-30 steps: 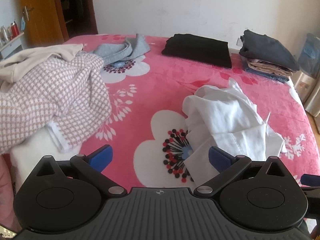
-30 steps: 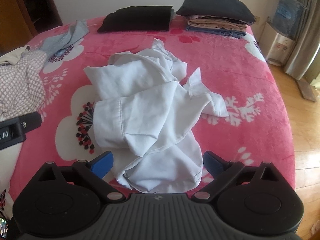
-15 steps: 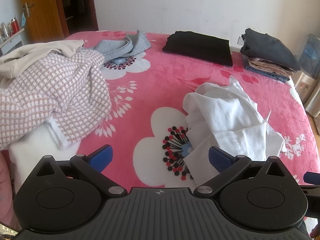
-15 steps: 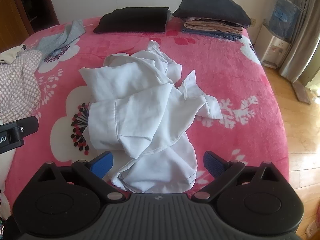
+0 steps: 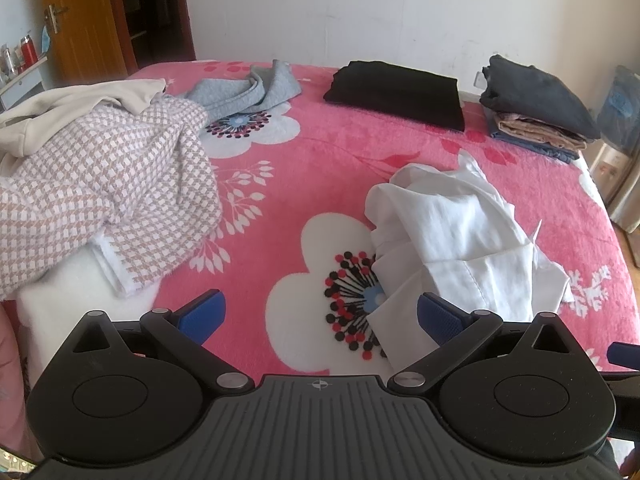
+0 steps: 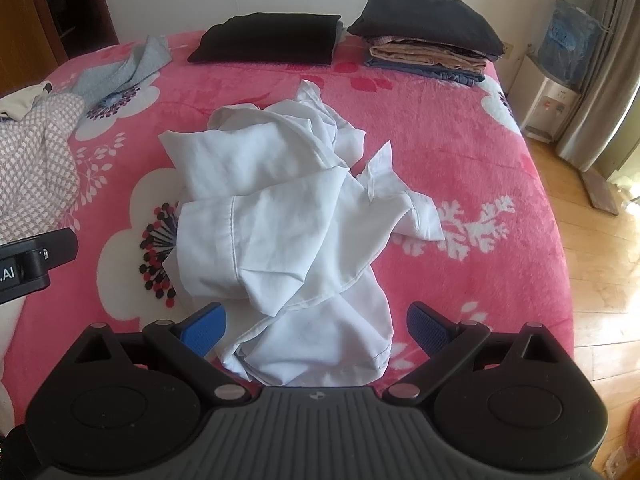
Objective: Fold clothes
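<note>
Beyond white shirt (image 6: 288,216), folded stack (image 6: 432,48), checked cloth (image 5: 104,184) leftward.

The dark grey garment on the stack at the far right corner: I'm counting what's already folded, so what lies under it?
Under the dark grey garment lie a folded tan piece and a blue one at the bottom. Only their edges show; anything hidden between them cannot be told.

You see pink blanket (image 6: 460,152) with white flowers, black-and-red stamens. Crumpled shirt (image 6: 280,216) in middle: plain white. At left, knit garment (image 5: 100,184): beige-and-white houndstooth check; cream garment (image 5: 68,108) behind it. Far left: light grey top (image 5: 244,92). Far middle: folded black garment (image 6: 268,38). Far right stack (image 6: 432,44): dark charcoal on top, tan, then blue. Your gripper pads (image 6: 202,328): blue.
</note>
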